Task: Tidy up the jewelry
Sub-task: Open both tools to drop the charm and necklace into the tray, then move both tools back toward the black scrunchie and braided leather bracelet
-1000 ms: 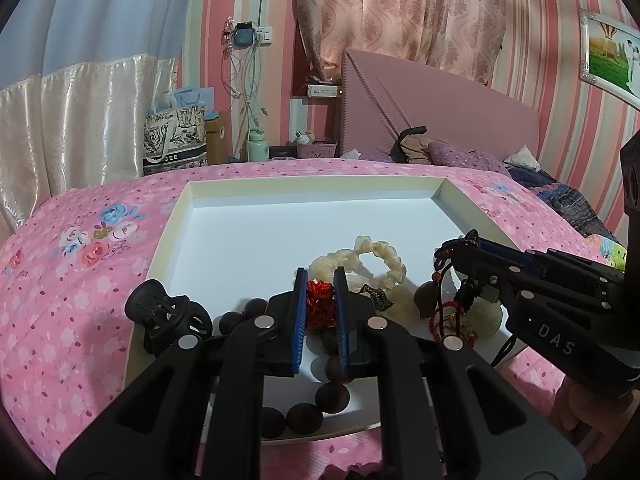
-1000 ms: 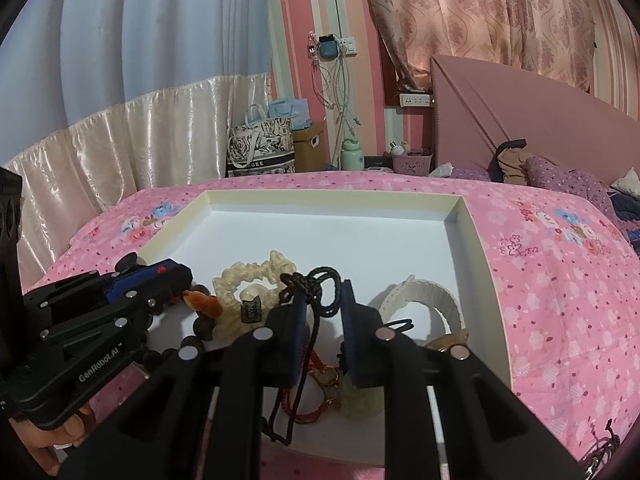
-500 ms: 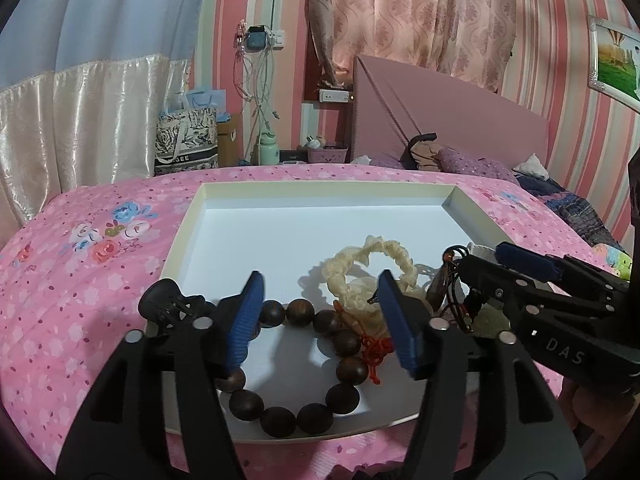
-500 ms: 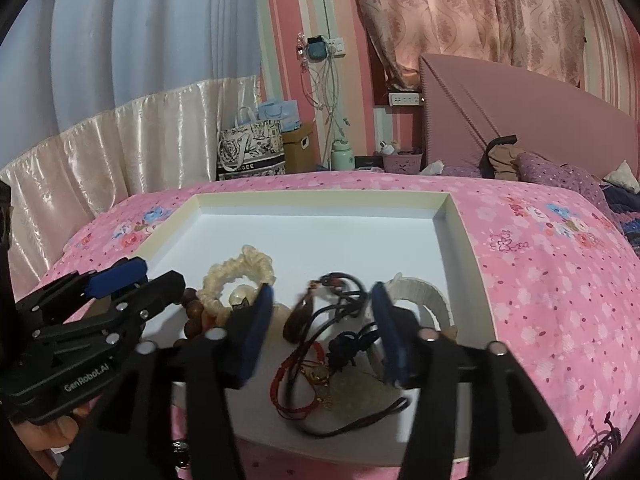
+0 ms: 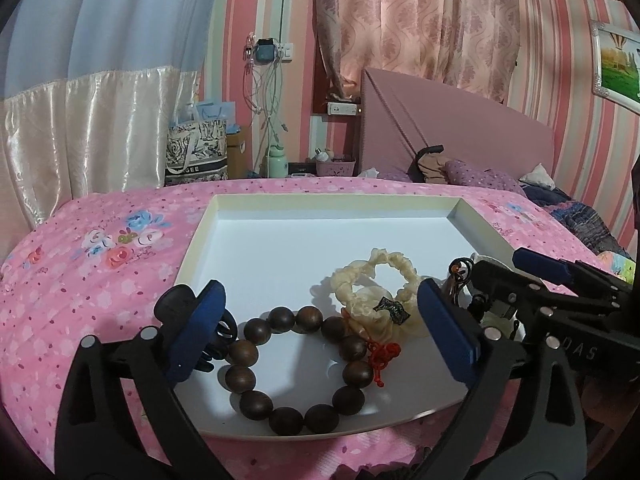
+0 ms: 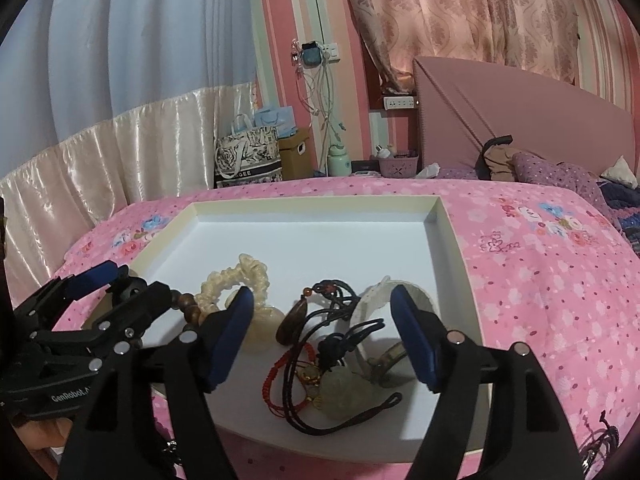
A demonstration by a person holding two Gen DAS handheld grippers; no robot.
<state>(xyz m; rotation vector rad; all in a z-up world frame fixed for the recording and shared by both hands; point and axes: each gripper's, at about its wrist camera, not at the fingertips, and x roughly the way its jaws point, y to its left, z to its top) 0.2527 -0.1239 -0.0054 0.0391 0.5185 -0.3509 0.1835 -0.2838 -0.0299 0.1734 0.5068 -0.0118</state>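
A shallow white tray (image 5: 320, 208) (image 6: 312, 206) lies on the pink bed. In the left wrist view a dark wooden bead bracelet (image 5: 296, 368) with a red knot rests at the tray's near edge, under my left gripper (image 5: 320, 332), whose jaws are opening, pads clear of it. A cream bracelet (image 5: 376, 292) (image 6: 236, 280) lies behind. In the right wrist view a tangle of black and red cords with a pale green pendant (image 6: 340, 394) and a brown pendant (image 6: 292, 320) lies below my right gripper (image 6: 320, 336), also opening, touching nothing. A white bangle (image 6: 380, 300) sits at right.
A black hair claw (image 5: 180, 308) sits at the tray's near left corner. The pink floral bedspread (image 5: 100, 280) surrounds the tray. A pink headboard (image 5: 460, 136), pillows, a printed bag (image 5: 196, 152) and curtains stand behind. A black tangle (image 6: 600, 440) lies on the spread at right.
Both grippers have opened. The left let go of the red knot and the bead bracelet now lies flat. The right released the black cords, which dropped into the tray.
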